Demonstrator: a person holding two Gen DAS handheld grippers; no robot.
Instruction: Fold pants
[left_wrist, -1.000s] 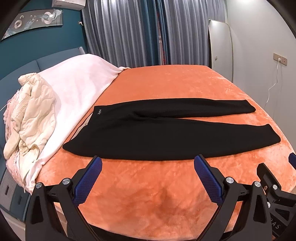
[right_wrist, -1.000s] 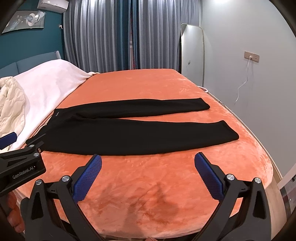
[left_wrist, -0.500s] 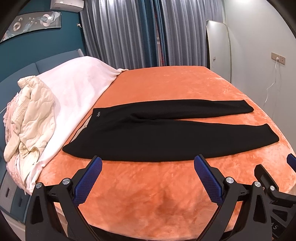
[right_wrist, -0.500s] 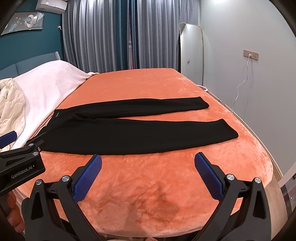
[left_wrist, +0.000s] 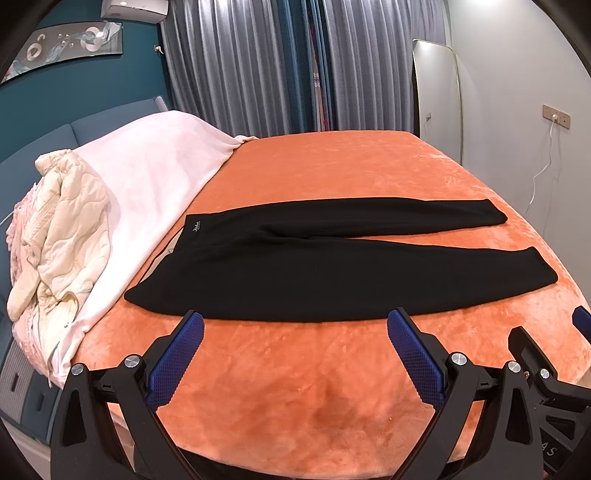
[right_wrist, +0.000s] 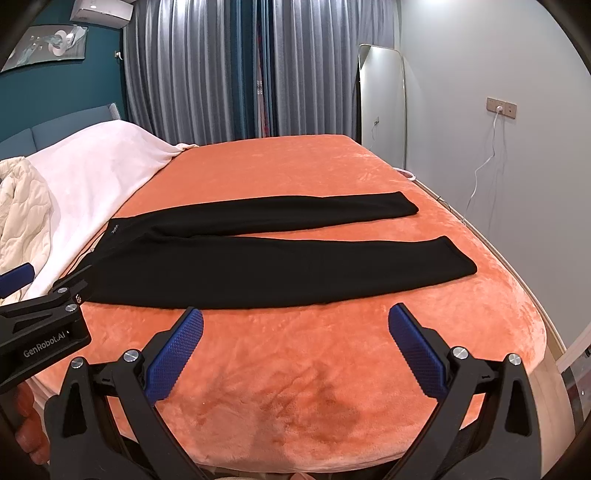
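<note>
Black pants (left_wrist: 295, 266) (right_wrist: 258, 266) lie flat on the orange bed cover (left_wrist: 332, 166) (right_wrist: 295, 173), waistband at the left, both legs stretched to the right in a narrow V. My left gripper (left_wrist: 295, 321) hovers open just short of the pants' near edge, nothing between its blue pads (left_wrist: 177, 354). My right gripper (right_wrist: 295, 319) is open too, held at the same near edge, a little further right. The left gripper's body (right_wrist: 40, 325) shows at the left of the right wrist view.
A white blanket (left_wrist: 147, 177) and a cream quilt (left_wrist: 62, 229) are piled at the bed's left end. A tall mirror (right_wrist: 384, 107) leans on the wall behind, with a wall socket and white cable (right_wrist: 495, 133) to the right. Grey curtains (left_wrist: 266, 66) hang at the back.
Both grippers have risen slightly and eased back, so the pants sit a touch lower and further off in both views. Jaws stayed open; the pants have not moved.
</note>
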